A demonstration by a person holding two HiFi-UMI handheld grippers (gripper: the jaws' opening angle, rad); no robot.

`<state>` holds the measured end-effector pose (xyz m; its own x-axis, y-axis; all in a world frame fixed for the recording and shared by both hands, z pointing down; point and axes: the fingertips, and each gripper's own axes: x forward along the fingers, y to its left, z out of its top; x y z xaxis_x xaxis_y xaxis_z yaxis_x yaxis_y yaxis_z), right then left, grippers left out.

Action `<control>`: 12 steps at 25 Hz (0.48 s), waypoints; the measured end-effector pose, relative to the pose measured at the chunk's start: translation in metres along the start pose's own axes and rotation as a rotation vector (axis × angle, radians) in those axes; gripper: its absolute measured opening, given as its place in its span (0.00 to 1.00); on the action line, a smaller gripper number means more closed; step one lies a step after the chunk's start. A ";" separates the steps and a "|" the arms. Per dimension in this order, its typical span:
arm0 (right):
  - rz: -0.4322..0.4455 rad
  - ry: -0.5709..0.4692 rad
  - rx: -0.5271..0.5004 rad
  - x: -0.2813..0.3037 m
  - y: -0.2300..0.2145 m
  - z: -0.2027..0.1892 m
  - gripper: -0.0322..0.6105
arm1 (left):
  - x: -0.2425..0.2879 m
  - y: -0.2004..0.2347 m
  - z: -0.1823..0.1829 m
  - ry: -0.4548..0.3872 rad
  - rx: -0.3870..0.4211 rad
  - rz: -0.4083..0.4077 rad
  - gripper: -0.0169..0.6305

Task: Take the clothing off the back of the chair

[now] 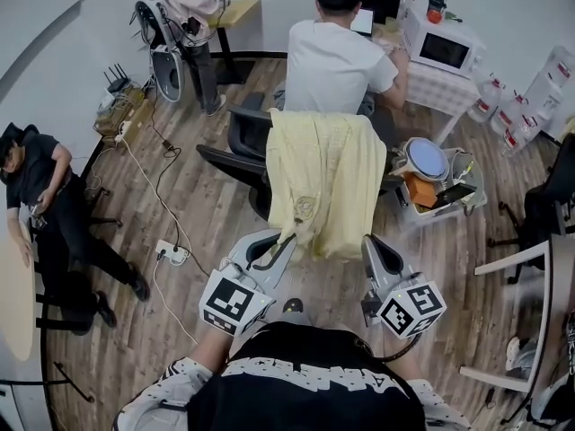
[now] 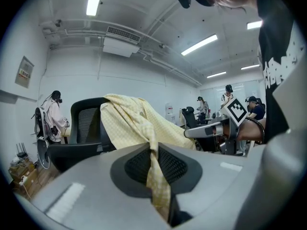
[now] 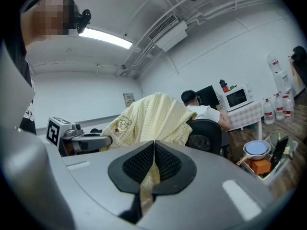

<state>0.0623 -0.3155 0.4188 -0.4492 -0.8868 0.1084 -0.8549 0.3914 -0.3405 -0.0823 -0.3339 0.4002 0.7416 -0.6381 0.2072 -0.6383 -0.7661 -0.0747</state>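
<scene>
A pale yellow checked shirt (image 1: 325, 180) hangs over the back of a black office chair (image 1: 244, 142). My left gripper (image 1: 286, 241) is shut on the shirt's lower left edge, and the cloth (image 2: 156, 174) runs pinched between its dark pads. My right gripper (image 1: 370, 241) is shut on the lower right edge, with a strip of the cloth (image 3: 152, 172) between its pads. From each gripper view the shirt (image 2: 134, 121) (image 3: 151, 119) rises to the chair back (image 2: 86, 123) (image 3: 206, 133). In the left gripper view I see the right gripper (image 2: 188, 133) across from me.
A person in a white shirt (image 1: 337, 57) sits just behind the chair at a desk. A basket with a pan (image 1: 436, 182) stands on the floor at the right. A cable and power strip (image 1: 172, 252) lie at the left. Another person (image 1: 54, 214) sits at the far left.
</scene>
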 end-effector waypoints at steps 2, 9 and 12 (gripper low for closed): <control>0.021 0.001 0.002 -0.002 -0.001 0.002 0.08 | -0.001 -0.001 0.003 0.006 0.011 0.027 0.06; 0.083 0.016 -0.007 -0.017 -0.001 0.013 0.08 | -0.006 -0.014 0.010 0.006 -0.016 0.124 0.06; 0.109 0.019 -0.013 -0.023 0.004 0.012 0.08 | -0.011 -0.018 0.013 0.017 0.006 0.147 0.06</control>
<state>0.0726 -0.2968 0.4039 -0.5447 -0.8339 0.0889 -0.8038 0.4888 -0.3391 -0.0762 -0.3137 0.3868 0.6362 -0.7424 0.2100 -0.7389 -0.6646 -0.1110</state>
